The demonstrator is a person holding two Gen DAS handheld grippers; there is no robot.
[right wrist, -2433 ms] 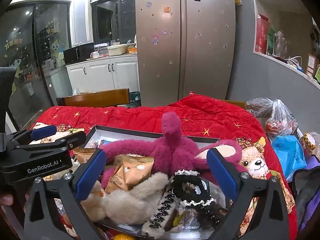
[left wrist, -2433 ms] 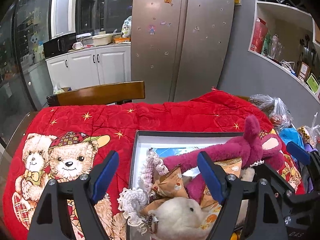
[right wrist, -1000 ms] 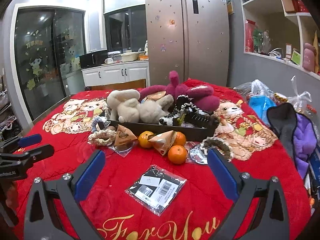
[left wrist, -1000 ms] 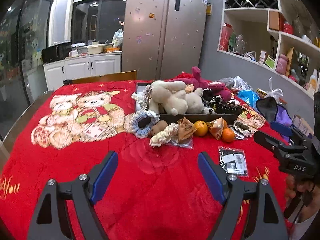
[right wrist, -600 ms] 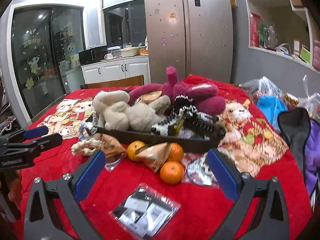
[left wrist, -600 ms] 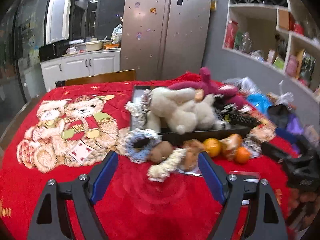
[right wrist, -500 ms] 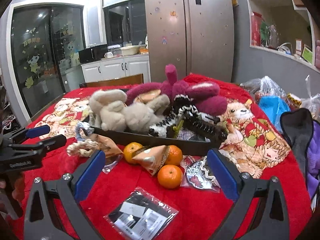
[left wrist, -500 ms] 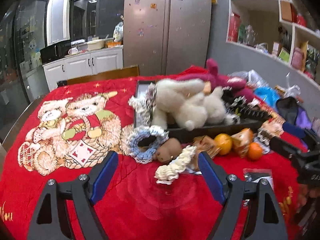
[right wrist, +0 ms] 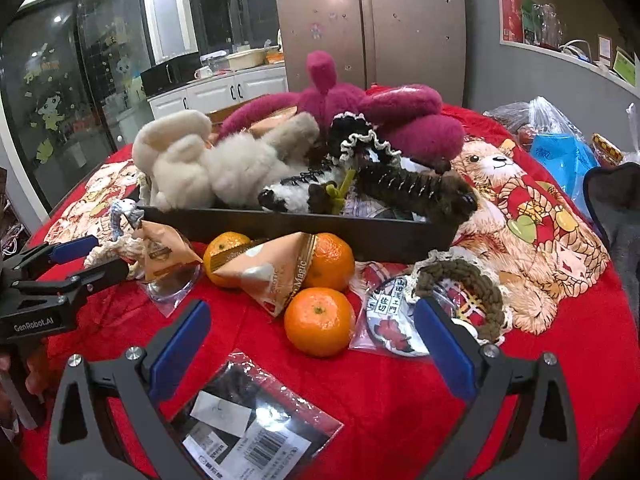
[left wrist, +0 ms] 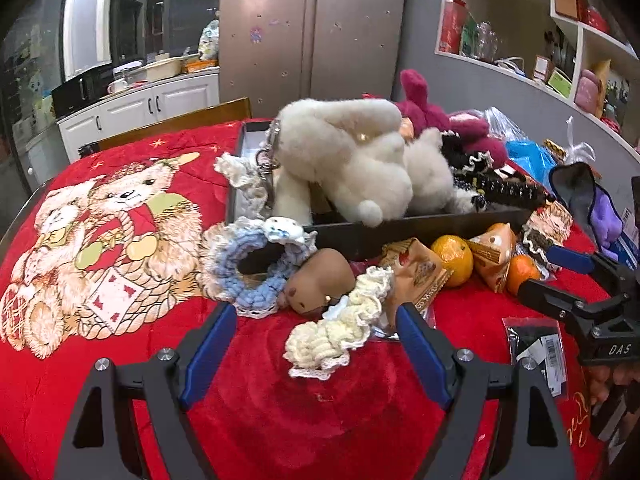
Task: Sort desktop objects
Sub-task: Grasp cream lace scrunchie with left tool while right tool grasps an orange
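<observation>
Hovering low over the red blanket (left wrist: 304,412), the left gripper (left wrist: 316,344) has its jaws spread wide and empty, and the cream crocheted scrunchie (left wrist: 340,320) lies between the blue pads, just past their tips. Just beyond it sit a small brown plush (left wrist: 320,280) and a blue crocheted scrunchie (left wrist: 248,264), both against the near wall of the black tray (left wrist: 420,232). To the right of these, a tan snack packet (left wrist: 416,272) leans beside an orange (left wrist: 452,254).

The right gripper (right wrist: 312,344) likewise holds its jaws wide apart with nothing in them; the nearest orange (right wrist: 319,322) sits between the pads, just ahead of the tips. A clear bag with barcode labels (right wrist: 248,428) lies flat on the surface under this gripper. Behind the near orange, a triangular snack packet (right wrist: 272,276) rests against two more oranges. To the right, a round badge in a plastic sleeve (right wrist: 390,316) touches a brown crocheted scrunchie (right wrist: 468,284).

The tray is heaped: a cream plush rabbit (right wrist: 192,164) on the left, a magenta plush (right wrist: 360,108) at the far side, a black hair claw (right wrist: 416,190) on the right.
</observation>
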